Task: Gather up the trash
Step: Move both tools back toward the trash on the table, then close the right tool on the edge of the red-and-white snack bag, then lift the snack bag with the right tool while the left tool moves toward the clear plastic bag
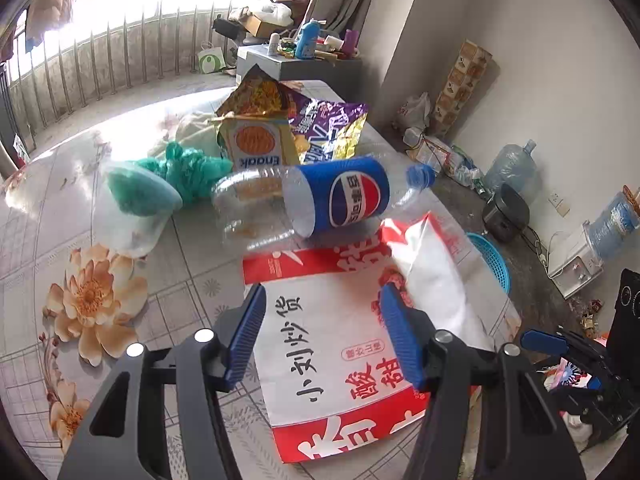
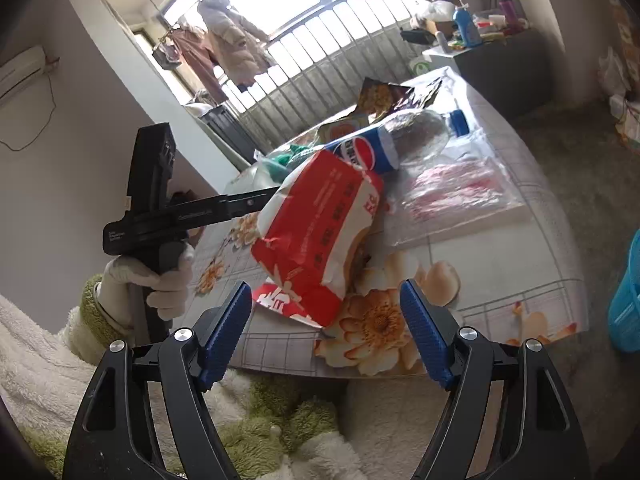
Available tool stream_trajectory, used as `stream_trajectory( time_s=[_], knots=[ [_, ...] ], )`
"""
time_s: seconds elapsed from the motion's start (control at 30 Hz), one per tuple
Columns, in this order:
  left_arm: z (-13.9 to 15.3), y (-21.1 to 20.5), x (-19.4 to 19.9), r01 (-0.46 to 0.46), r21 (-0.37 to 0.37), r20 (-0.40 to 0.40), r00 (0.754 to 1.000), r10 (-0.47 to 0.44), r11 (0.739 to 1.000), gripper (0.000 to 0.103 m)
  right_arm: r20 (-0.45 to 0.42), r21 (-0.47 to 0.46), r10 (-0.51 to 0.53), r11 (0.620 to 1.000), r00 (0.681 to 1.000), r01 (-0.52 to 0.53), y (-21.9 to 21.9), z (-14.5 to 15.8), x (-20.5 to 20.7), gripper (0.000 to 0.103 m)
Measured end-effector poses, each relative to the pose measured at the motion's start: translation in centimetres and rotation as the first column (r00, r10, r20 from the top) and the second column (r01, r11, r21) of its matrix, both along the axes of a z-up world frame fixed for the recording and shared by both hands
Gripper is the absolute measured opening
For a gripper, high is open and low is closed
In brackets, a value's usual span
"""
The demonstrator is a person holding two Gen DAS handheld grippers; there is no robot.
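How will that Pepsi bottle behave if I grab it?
The Pepsi bottle looks empty, so probably light. It lies on its side on the table, so a nudge may roll it. Its thin clear plastic will likely crumple under a hard squeeze.

Strong daylight is being let in through the barred window (image 1: pixel 120 20), and the panes there are being blown out to plain white in both views. Beside the window, the near end of the table (image 1: pixel 120 128) is being washed out by glare, and the floral cloth is being bleached. Soft shadows are being cast away from the window, under the plastic bottle (image 1: pixel 320 200). Straight bars are being bent into curves by the fisheye lens, and the corners are being darkened into a black ring. Slight blur is being shown farthest from the window.
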State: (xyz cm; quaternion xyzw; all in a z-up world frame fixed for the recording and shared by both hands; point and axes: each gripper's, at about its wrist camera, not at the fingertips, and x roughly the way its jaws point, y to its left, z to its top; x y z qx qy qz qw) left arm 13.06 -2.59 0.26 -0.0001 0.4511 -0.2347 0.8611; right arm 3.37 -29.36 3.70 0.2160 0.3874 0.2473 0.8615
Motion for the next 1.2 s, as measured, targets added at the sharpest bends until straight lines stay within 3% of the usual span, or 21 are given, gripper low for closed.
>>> stream_trajectory(
  time_s=[0.13, 0.2, 0.33, 0.47, 0.53, 0.57, 0.77, 0.87, 1.03, 1.2],
  knots=[
    [-2.8, 0.5, 0.4, 0.000, -0.036, -0.097, 0.995, -0.003, 0.999, 0.030, -0.048, -0.108, 0.017, 0.994, 0.999, -0.022, 4.1, -0.4, 0.2, 0.073],
    [-4.1, 0.9, 0.7, -0.007, -0.072, -0.164, 0.987, -0.005, 0.997, 0.024, -0.072, -0.147, -0.002, 0.989, 0.997, -0.008, 5.6, -0.6, 0.4, 0.069],
    [-4.8, 1.8, 0.4, -0.034, -0.116, -0.180, 0.984, 0.012, 0.993, 0.019, -0.114, -0.224, -0.070, 0.974, 0.991, 0.043, 6.6, -1.5, 1.6, 0.049],
    [-5.1, 2.4, -0.9, -0.042, -0.154, -0.187, 0.982, 0.013, 0.987, 0.018, -0.134, -0.197, -0.114, 0.977, 0.984, 0.087, 6.3, -2.2, 2.3, 0.029],
    [-5.1, 2.5, -1.7, -0.031, -0.152, -0.182, 0.983, 0.002, 0.988, 0.018, -0.121, -0.195, -0.129, 0.975, 0.984, 0.104, 6.2, -1.9, 2.2, 0.007],
    [-5.1, 2.6, -2.1, -0.027, -0.154, -0.184, 0.983, -0.002, 0.988, 0.018, -0.111, -0.189, -0.134, 0.976, 0.985, 0.112, 6.1, -1.6, 2.0, 0.003],
    [-4.6, 2.6, -5.1, 0.042, -0.161, -0.226, 0.971, -0.079, 0.986, 0.018, -0.094, -0.137, -0.112, 0.986, 0.989, 0.099, 4.1, -0.4, 0.5, 0.000],
    [-3.2, 2.6, -5.9, 0.076, -0.189, -0.182, 0.977, -0.111, 0.979, 0.018, -0.079, -0.159, -0.117, 0.982, 0.990, 0.103, 3.0, 0.0, -0.8, 0.000],
    [-1.4, 1.4, -5.4, 0.107, -0.215, -0.117, 0.984, -0.134, 0.971, 0.018, -0.071, -0.122, -0.092, 0.989, 0.993, 0.083, 2.7, 0.5, -2.2, 0.000],
    [-3.2, -1.4, -3.2, 0.133, -0.137, -0.122, 0.981, -0.150, 0.982, 0.018, -0.073, -0.194, -0.143, 0.973, 0.987, 0.127, 2.8, 0.1, -3.1, 0.003]
  ],
)
